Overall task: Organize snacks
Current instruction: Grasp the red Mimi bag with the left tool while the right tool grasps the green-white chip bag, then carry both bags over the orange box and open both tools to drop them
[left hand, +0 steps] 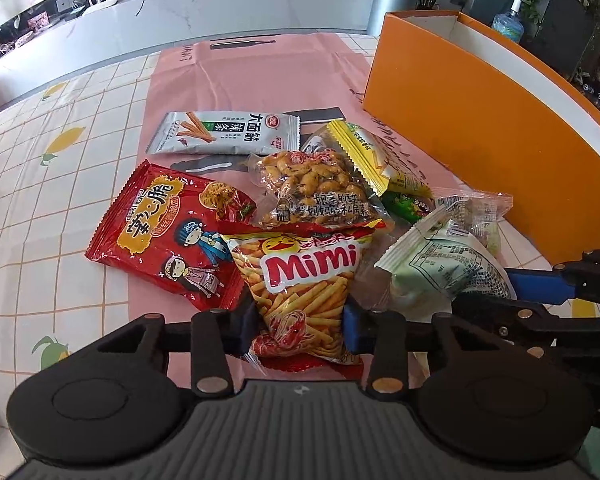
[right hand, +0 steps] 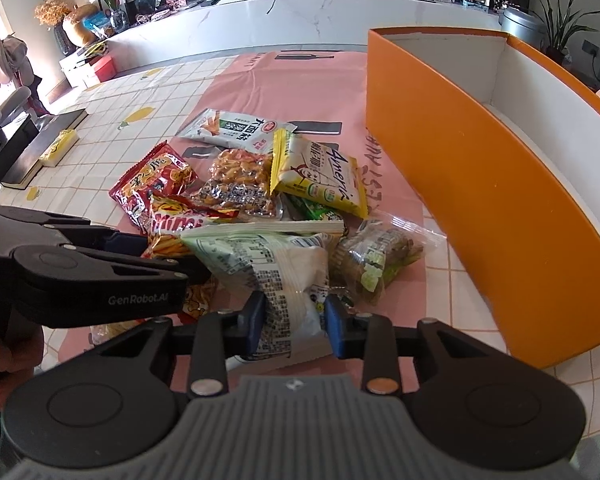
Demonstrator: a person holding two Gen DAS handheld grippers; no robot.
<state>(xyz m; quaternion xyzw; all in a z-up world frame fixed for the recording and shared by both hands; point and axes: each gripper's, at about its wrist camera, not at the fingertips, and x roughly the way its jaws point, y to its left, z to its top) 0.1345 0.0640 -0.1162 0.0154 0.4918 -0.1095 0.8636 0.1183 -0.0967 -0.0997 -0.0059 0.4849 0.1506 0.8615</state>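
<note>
A pile of snack bags is seen on a pink mat (left hand: pixel 260 76) that is spread over a checked tablecloth (left hand: pixel 60 184) with little yellow fruit shapes. At the near edge of the pile, the orange Mimi bag (left hand: pixel 304 280) of fry sticks is pinched at its lower part by the left gripper (left hand: pixel 298 330), with 1 blue pad pressed against each side of it. Just to its right, the pale green and white bag (right hand: pixel 284 276) with small black print is pinched in the same way by the right gripper (right hand: pixel 294 326), and its sides are squeezed in between the 2 pads. Both bags are found at the front of the pile, side by side and touching. The red bag (left hand: pixel 168 232) with 2 cartoon children is laid to the left of the Mimi bag and partly tucked under it. A clear bag of brown nuts (left hand: pixel 312 188) is placed behind the Mimi bag, and a yellow bag (right hand: pixel 320 176) is leaned across the back right of the pile. A small green packet (right hand: pixel 320 214) is partly hidden under the yellow one. A grey and white bag (left hand: pixel 224 134) is laid flat at the far side of the pile, and a clear bag of dark bits (right hand: pixel 376 256) is set at the right. An open orange box (right hand: pixel 480 184) with white inside walls is stood on the right, close to the pile.
</note>
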